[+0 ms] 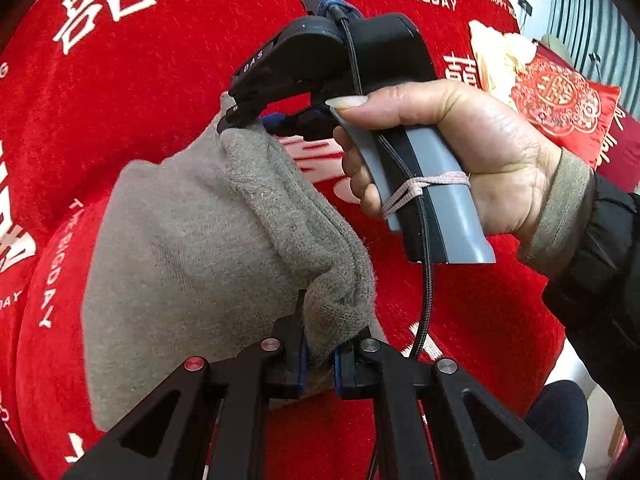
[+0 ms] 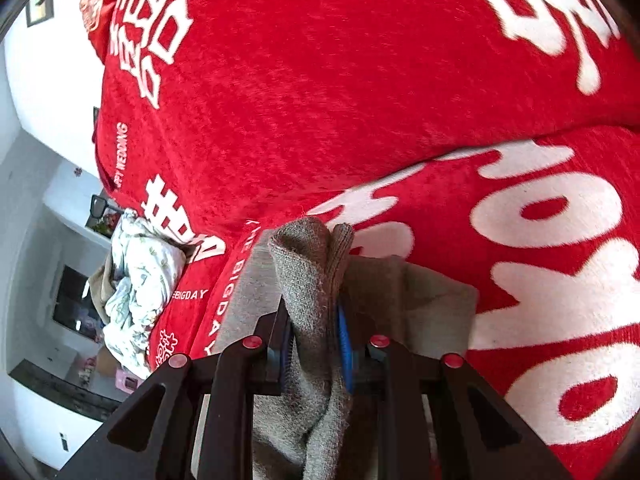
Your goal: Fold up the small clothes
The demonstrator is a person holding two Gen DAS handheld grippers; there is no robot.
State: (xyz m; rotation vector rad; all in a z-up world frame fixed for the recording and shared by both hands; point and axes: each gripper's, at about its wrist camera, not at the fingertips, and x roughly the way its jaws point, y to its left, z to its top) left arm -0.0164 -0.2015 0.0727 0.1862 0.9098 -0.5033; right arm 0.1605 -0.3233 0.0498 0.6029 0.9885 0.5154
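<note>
The left tool (image 1: 320, 364) is clenching one corner of a grey knit garment (image 1: 192, 264), its blue pads pressing the fabric from both sides. The right tool (image 1: 240, 118), seen from the left wrist camera, is pinching the far corner of the same garment, with a hand (image 1: 452, 152) wrapping its grey handle. In the right wrist view, the right tool (image 2: 316, 348) is gripping a bunched fold of the garment (image 2: 308, 280) between its pads. The garment is hanging stretched between the two tools, its lower part draping over a red blanket (image 1: 240, 40) printed with white characters. A crumpled pale patterned cloth (image 2: 140, 280) is lying at the blanket's far edge.
</note>
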